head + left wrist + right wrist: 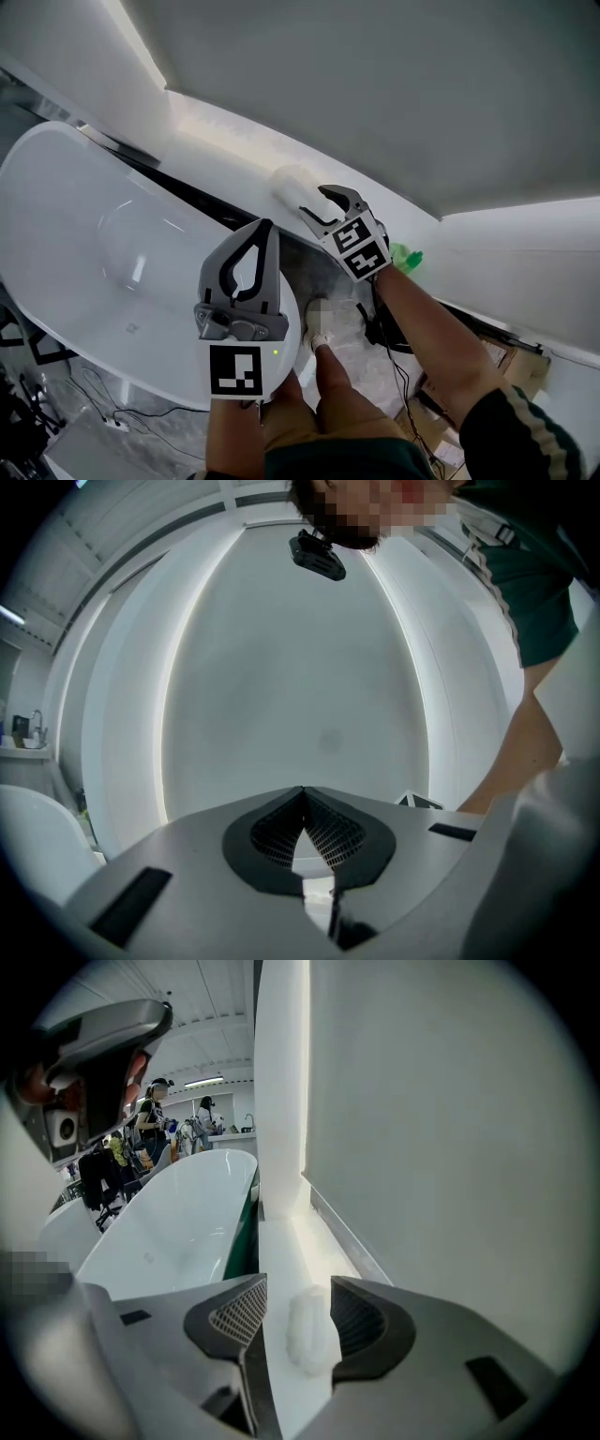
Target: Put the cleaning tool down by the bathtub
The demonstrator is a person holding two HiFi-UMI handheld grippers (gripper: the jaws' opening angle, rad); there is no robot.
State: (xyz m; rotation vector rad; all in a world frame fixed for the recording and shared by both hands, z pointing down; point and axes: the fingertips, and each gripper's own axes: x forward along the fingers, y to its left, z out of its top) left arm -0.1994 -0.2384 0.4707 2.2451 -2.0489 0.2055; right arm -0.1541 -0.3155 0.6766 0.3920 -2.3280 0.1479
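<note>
The bathtub (84, 234) is long and white, and its far rim runs close beside a white ledge (225, 141) at the foot of a plain grey wall (375, 94). Only a narrow dark gap (202, 197) separates tub and ledge. The ledge top past the tub's end is bare and open. The wall closes off the side away from the tub.

At the tub's near end the floor is cluttered. Black cables (398, 347) trail there, with a cardboard box (441, 403) further out and something bright green (408, 258) against the ledge base. In the right gripper view, people (150, 1110) stand well beyond the tub's far end.

The cleaning tool (292, 186), a fluffy white pad, lies on the ledge just beside the tub's near end. The right gripper (314, 202) hangs over it, tipped downward. Its fingers are spread wide with the pad below the gap between them, and they grip nothing. The left gripper (267, 225) is over the tub's rim with its fingertips met and nothing between them.
</note>
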